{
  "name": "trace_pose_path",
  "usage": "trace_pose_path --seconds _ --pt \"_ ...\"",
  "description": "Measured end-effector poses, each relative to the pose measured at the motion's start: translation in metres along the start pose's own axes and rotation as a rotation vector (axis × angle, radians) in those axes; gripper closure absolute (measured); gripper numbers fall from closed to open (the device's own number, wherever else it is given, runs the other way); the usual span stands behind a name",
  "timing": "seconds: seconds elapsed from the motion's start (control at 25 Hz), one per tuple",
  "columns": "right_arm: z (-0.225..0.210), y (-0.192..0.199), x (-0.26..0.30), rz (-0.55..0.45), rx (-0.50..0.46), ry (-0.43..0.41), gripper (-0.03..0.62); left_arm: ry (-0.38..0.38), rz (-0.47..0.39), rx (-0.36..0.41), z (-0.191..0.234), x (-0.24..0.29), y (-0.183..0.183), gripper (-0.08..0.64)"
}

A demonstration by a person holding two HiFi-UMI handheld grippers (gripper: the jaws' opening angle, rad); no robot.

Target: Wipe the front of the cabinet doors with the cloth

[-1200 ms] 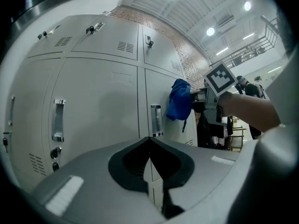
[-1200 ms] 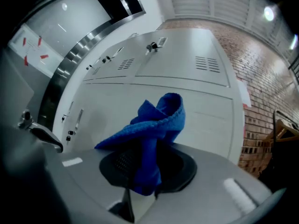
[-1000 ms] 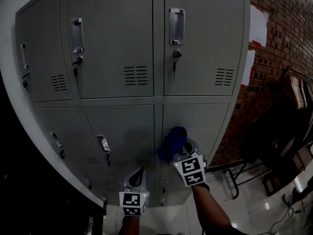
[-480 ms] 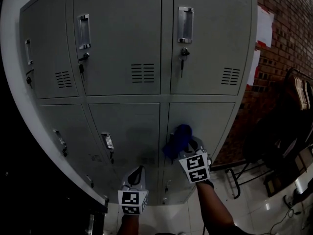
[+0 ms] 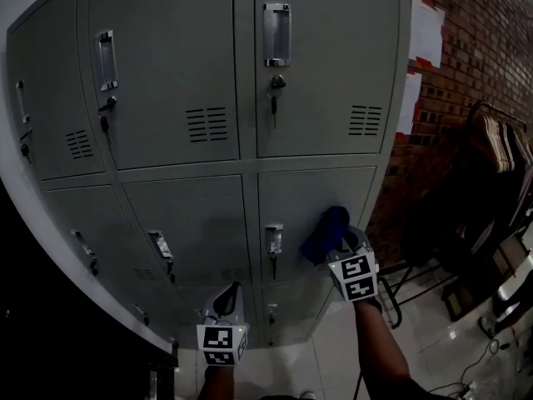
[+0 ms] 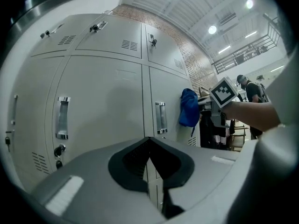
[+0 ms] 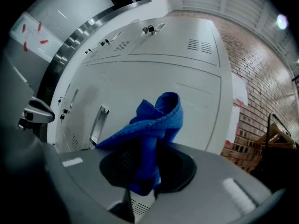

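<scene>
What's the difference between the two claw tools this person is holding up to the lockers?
The right gripper is clamped on a blue cloth; the left gripper has its jaws together on nothing. The right gripper is raised to the lower right door, while the left gripper sits lower, near the cabinet's foot. Both carry a marker cube and point at the doors.

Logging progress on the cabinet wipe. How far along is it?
Done: cannot tell; no door shows wipe marks. In hand: the right gripper is shut on the blue cloth, held at the lower right door; contact looks likely. The left gripper is shut and empty. Left: judged from this, the other doors may yet need wiping.
</scene>
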State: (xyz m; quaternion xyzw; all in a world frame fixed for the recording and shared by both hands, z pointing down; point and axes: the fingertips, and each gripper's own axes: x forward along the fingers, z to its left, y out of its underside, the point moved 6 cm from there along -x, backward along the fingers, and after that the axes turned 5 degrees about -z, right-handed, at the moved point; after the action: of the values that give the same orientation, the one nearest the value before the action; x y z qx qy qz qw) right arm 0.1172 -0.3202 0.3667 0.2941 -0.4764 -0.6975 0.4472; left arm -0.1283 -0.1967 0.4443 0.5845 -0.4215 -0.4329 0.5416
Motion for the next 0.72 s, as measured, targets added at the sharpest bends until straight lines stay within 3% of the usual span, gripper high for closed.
trace_pose_path --seconds 0.44,0.6,0.72 --pt "-0.068 0.04 -0.023 0.079 0.047 0.138 0.505 0.016 0.005 0.0 -0.011 0.009 0.002 0.543" --pt "-0.052 0.036 -0.026 0.06 0.047 0.131 0.505 0.022 0.008 -0.001 -0.014 0.01 0.004 0.543" --pt "-0.01 0.029 -0.021 0.021 0.058 0.059 0.505 0.028 0.006 0.0 -0.015 0.011 0.004 0.543"
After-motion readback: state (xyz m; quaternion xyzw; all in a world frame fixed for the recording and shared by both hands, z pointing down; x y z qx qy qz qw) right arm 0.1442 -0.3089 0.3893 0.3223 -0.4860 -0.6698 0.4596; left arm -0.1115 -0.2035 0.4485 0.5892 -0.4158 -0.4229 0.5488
